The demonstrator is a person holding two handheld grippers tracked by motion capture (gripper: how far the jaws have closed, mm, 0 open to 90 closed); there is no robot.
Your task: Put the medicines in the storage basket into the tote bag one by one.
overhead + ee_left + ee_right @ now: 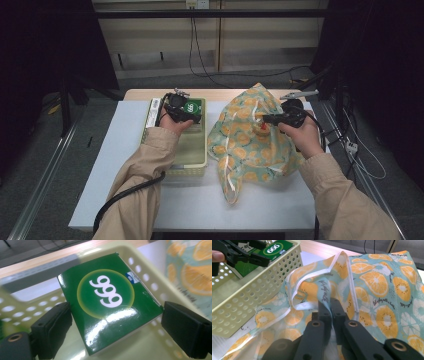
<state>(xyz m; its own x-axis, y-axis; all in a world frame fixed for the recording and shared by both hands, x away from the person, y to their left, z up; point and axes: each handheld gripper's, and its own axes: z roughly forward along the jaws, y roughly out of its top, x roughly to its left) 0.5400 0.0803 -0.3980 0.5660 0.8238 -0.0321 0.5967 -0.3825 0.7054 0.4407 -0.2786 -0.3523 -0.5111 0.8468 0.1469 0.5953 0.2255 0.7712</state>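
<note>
Left gripper (pixel 113 322): jaws spread wide, one on each side of the green box (pixel 107 305). The near-left jaw sits at the box's edge; the right jaw stands just off its corner. Whether either pad presses the card I cannot tell.
Right gripper (pixel 329 312): jaws drawn together, pinching a fold of the bag (pixel 372 287) between the tips.
Green box: flat, glossy card with sharp corners, a white "999" in a pale ring, lying tilted between the left jaws, over the basket floor.
Basket (pixel 147 277): pale yellow plastic, rectangular, walls punched with rows of round holes; it lies under and around the left jaws.
Bag: thin, soft, crumpled film printed with orange slices on pale blue-green, white-edged seams, heaped around and ahead of the right jaws, touching the basket's wall.
Table (pixel 125 150): smooth white top under both grippers.
</note>
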